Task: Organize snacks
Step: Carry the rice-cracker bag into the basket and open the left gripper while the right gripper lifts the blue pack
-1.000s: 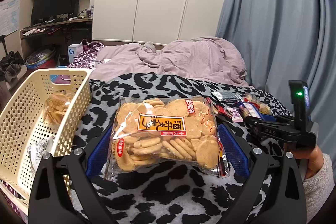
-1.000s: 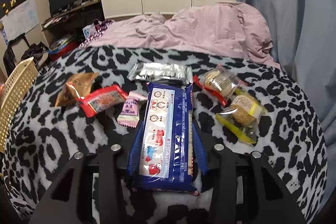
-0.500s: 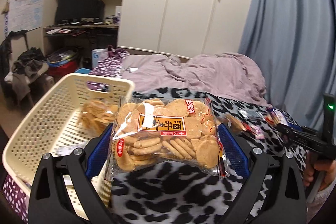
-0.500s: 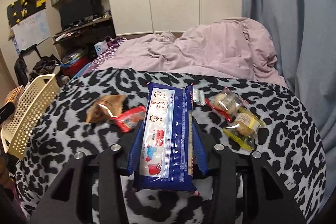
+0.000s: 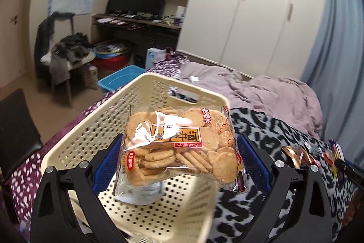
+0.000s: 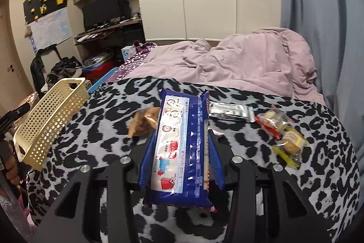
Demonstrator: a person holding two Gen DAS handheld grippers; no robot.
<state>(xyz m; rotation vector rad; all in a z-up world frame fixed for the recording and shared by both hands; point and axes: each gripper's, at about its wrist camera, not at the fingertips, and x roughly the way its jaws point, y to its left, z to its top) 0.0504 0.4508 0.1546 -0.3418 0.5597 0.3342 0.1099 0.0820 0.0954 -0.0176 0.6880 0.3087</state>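
Note:
My left gripper (image 5: 179, 152) is shut on a clear bag of round crackers (image 5: 179, 145) and holds it above the cream perforated basket (image 5: 91, 129). A white packet (image 5: 145, 194) lies on the basket floor under the bag. My right gripper (image 6: 182, 152) is shut on a long blue biscuit pack (image 6: 182, 147), lifted over the leopard-print blanket (image 6: 318, 174). The basket (image 6: 49, 122) stands at the blanket's left edge in the right wrist view. Loose snacks stay on the blanket: a brown packet (image 6: 142, 123), a silver packet (image 6: 231, 111) and two clear-wrapped cakes (image 6: 282, 133).
A pink duvet (image 6: 227, 60) lies bunched behind the blanket. White wardrobe doors (image 5: 250, 3) and a blue curtain (image 6: 318, 3) close the back. A desk with a monitor (image 5: 134, 1), a blue bin (image 5: 120, 80) and a chair with clothes (image 5: 66, 54) stand left. A hand (image 6: 9, 165) shows at left.
My left gripper has carried the cracker bag leftward from the blanket to above the basket. My right gripper has lifted the blue biscuit pack higher and back from the loose snacks.

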